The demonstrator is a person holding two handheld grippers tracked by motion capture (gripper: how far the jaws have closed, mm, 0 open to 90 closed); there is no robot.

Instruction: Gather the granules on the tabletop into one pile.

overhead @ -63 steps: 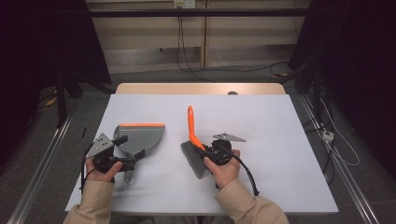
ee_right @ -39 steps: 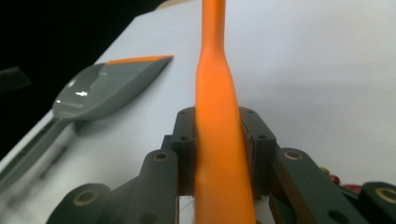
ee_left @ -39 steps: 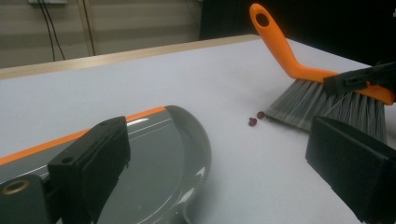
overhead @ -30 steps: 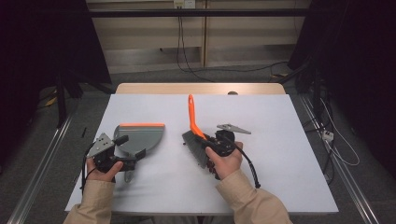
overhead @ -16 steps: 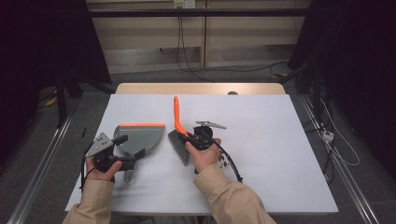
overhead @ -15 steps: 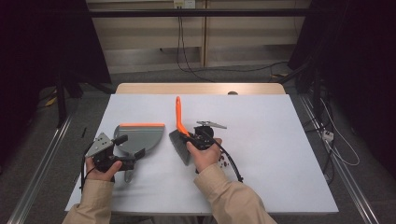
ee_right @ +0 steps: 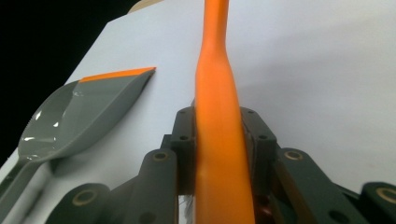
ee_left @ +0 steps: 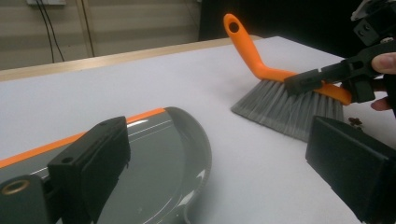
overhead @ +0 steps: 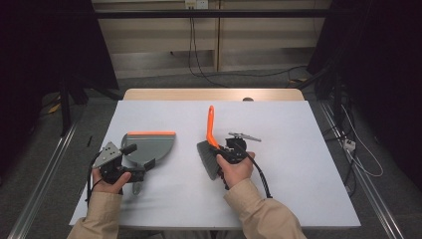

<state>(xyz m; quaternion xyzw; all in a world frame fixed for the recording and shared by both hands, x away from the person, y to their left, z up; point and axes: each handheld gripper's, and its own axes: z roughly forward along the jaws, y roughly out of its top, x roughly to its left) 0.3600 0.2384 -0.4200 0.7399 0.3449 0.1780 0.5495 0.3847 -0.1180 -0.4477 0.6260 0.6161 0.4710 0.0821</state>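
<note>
Clamped hard on the orange handle of the hand brush (overhead: 211,130), the right gripper (overhead: 222,152) has its two black jaws pressed flat against either side of the shaft, as the right gripper view makes plain, with the handle running straight ahead from between them. Just below and to the gripper's left sit the grey bristles (ee_left: 289,106), their tips down at the white table (overhead: 298,164). To sweep well from here, I would judge it best to keep the bristle edge level and in light contact with the surface, and to draw it sideways toward the orange lip of the grey dustpan (overhead: 149,147), which lies well off to the gripper's left, rather than pushing down and splaying the bristles. A small dark speck (ee_left: 355,122) lies on the table just beside the bristles, on the side away from the pan. The left gripper (overhead: 130,172) is at the pan's stem, but whether its jaws press on it I cannot tell; its view shows the two black jaws standing apart over the pan's bowl. Right forearm comes in low and angled inward, the hand (overhead: 234,169) wrapped round the gripper body; the left hand (overhead: 107,179) rests near the table's near edge.
</note>
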